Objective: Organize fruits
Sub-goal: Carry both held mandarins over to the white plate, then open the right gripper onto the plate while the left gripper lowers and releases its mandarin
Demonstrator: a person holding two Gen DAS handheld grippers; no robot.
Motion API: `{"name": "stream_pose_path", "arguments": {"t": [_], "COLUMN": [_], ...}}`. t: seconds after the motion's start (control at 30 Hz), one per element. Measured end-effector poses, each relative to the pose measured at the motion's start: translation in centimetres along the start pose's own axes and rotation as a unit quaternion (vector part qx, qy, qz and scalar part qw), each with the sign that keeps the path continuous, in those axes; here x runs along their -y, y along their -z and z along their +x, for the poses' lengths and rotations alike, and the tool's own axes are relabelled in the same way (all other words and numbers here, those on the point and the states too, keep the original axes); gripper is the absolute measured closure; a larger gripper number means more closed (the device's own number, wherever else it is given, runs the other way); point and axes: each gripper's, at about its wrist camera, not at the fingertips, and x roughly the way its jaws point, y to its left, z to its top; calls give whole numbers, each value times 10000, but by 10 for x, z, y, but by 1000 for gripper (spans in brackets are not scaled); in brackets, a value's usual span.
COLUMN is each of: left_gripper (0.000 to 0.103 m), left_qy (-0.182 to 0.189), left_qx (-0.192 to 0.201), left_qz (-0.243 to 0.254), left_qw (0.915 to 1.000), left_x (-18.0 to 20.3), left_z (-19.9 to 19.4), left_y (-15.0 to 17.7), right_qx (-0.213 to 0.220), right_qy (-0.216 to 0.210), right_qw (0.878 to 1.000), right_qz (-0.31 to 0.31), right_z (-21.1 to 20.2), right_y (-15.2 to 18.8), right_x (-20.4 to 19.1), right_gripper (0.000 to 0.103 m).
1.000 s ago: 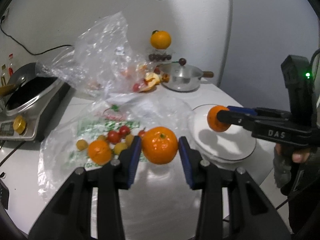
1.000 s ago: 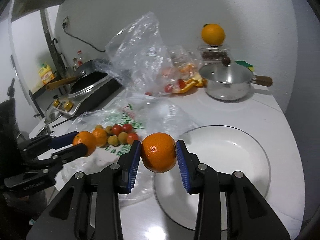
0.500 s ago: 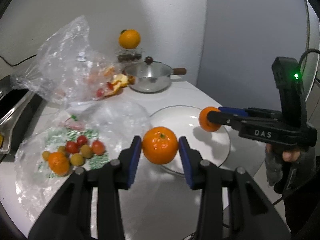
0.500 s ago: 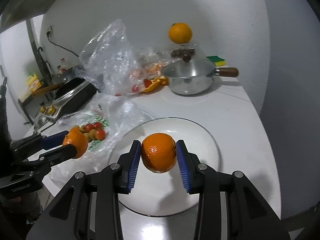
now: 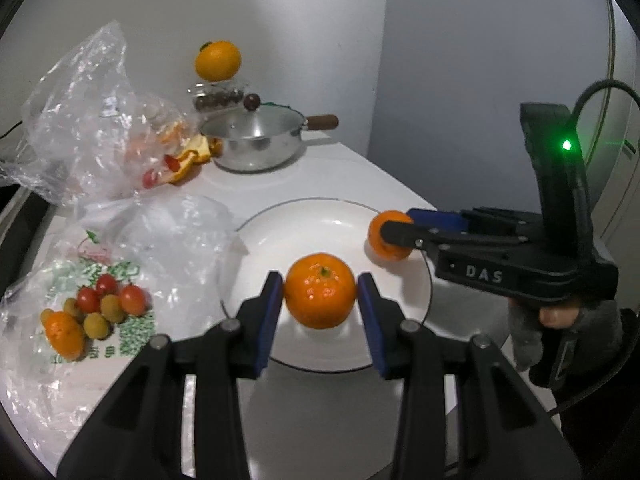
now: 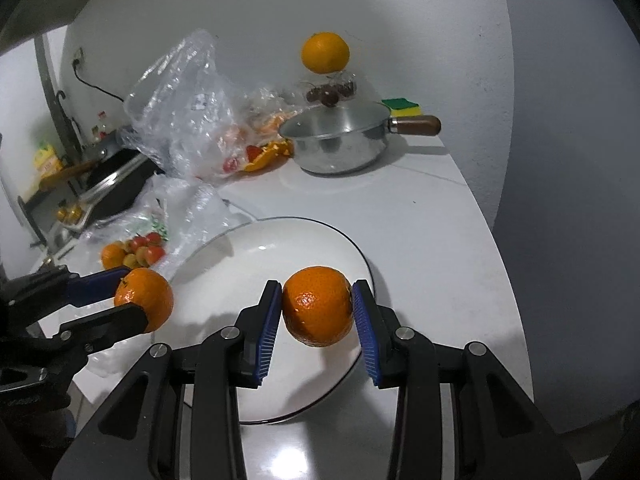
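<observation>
Tomatoes [image 5: 107, 300] lie on plastic bag [image 5: 132, 240], far left of counter [image 6: 420, 216]. Our left tongs [image 5: 320, 300] pinch a mandarin [image 5: 320, 295] over white plate [image 5: 280, 232]; right tongs [image 6: 318, 312] pinch second mandarin [image 6: 318, 306] at plate's right rim.

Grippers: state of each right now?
Left gripper: closed on a mandarin over the white plate.
Right gripper: closed on another mandarin, also over the plate.

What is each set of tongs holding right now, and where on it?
Left tongs pinch a mandarin across its sides, stem up. Right tongs pinch another mandarin across its sides. Both are over the plate.
</observation>
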Motion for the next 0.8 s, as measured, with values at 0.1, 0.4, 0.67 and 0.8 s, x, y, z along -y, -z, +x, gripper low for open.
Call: {"name": "stream_pose_path", "arguments": {"t": [0.1, 0.4, 0.67, 0.8], "left_gripper": [64, 64, 64, 64], "left_qy": [14, 2, 42, 100], "left_qx": [-77, -255, -385, -423], "left_qz": [-2, -14, 34, 89], "left_qw": [10000, 9997, 9992, 9990], "left_x": [4, 10, 15, 20], "left_z": [9, 26, 39, 44], "left_y": [-1, 0, 2, 2], "right_qx": [-16, -40, 195, 207], "right_qy": [51, 22, -361, -319], "right_qw": [9999, 9986, 9975, 9980], "right_qz": [-119, -527, -579, -507], "right_z": [3, 8, -8, -9], "right_y": [0, 3, 0, 1], "right_x": [1, -6, -5, -2], "right_gripper": [64, 64, 54, 54]}}
